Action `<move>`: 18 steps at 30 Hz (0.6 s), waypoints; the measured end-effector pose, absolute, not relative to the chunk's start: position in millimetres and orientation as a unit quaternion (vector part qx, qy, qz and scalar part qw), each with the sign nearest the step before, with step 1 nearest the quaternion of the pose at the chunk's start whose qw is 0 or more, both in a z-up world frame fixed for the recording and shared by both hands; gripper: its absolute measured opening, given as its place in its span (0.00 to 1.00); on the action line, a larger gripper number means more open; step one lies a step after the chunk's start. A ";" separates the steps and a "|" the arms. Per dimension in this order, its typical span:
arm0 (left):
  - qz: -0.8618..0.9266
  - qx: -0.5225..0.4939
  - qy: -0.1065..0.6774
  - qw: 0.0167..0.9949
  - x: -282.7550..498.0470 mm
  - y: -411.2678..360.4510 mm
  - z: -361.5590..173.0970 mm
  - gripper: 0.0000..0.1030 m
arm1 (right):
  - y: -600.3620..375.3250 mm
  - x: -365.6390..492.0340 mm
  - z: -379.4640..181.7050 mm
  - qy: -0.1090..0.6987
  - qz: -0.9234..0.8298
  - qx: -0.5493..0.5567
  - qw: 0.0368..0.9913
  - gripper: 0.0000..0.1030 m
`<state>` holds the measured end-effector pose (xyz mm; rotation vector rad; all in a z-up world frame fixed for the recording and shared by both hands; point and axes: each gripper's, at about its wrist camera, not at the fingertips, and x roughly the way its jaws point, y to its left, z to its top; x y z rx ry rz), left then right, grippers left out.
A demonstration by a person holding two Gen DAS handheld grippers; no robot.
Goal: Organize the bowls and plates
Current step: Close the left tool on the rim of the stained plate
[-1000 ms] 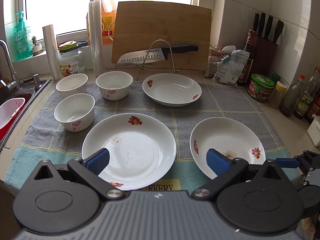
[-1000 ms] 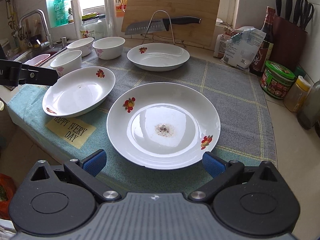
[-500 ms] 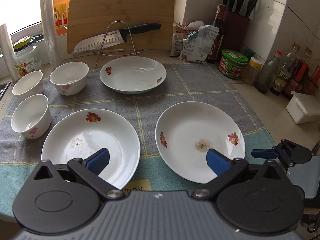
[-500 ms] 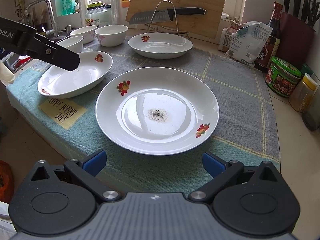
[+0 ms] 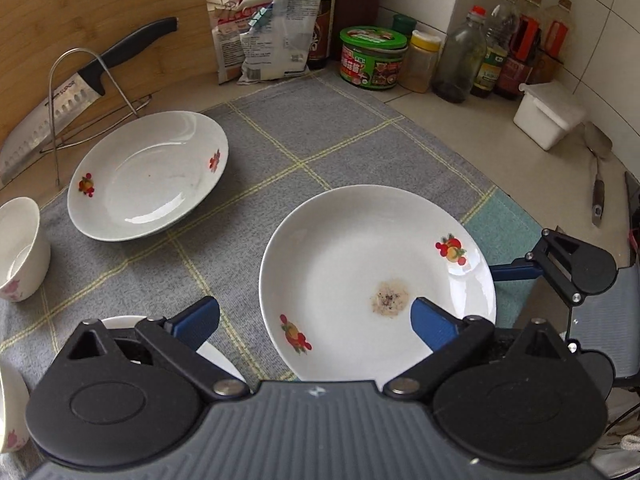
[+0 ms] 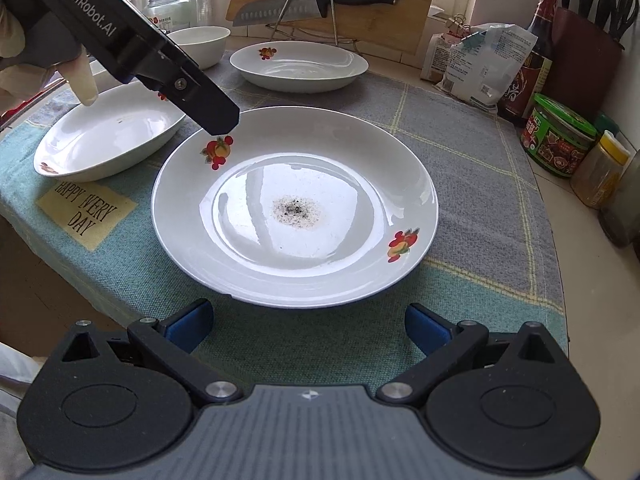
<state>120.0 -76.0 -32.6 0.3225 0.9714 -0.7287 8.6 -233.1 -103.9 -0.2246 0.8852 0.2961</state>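
White plate (image 6: pixel 296 208) with two red-and-orange fruit prints on rim, grey-black speckled stain at centre. White far plate (image 5: pixel 146 174), same fruit prints. White bowl (image 5: pixel 18 254) with pink flower. Grey cloth (image 5: pixel 320 132) crossed by yellow lines, teal border, cream label lettered in black. Black hand-held gripper (image 6: pixel 306 326) with blue fingertips (image 6: pixel 188 326). Green-lidded jar (image 5: pixel 373 58).

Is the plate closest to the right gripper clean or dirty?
Dirty. The plate carries a speckled brown-black patch of residue in its middle; the rest of it looks glossy white, and it lies flat on the cloth.
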 end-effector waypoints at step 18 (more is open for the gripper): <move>-0.460 0.195 0.495 0.711 176.3 -103.1 -64.3 0.97 | -239.2 11.5 -107.7 0.421 0.163 -0.089 0.888 1.00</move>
